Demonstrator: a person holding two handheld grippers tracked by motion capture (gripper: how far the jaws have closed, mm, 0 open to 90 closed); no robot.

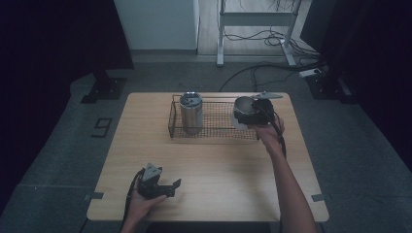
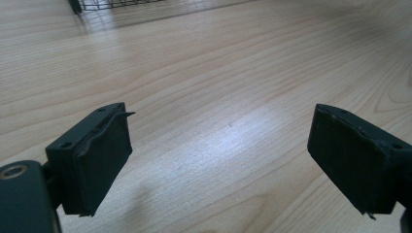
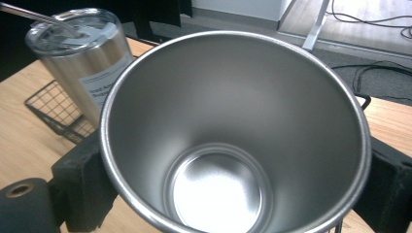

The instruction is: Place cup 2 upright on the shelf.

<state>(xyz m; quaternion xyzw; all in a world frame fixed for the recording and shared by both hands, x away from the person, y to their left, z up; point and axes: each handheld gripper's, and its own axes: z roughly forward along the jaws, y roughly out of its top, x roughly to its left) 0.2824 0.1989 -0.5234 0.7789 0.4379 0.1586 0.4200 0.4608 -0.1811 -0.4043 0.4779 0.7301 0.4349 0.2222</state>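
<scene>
A lidless steel tumbler [image 1: 241, 111] [image 3: 233, 145] is gripped in my right gripper [image 1: 257, 112], whose black jaws press on both of its sides over the right end of the wire basket [image 1: 214, 131]. I look straight down into the empty cup. A second steel tumbler [image 1: 191, 112] [image 3: 87, 58] with a clear lid and a label stands upright in the basket's left part. My left gripper [image 1: 167, 187] [image 2: 221, 160] hangs low over the bare wood near the table's front left, jaws apart and nothing between them.
The wooden table [image 1: 209, 170] has bare room in front of the basket. Beyond its far edge are a desk frame [image 1: 255, 29], cables on the floor [image 1: 272, 68] and dark stands at both sides.
</scene>
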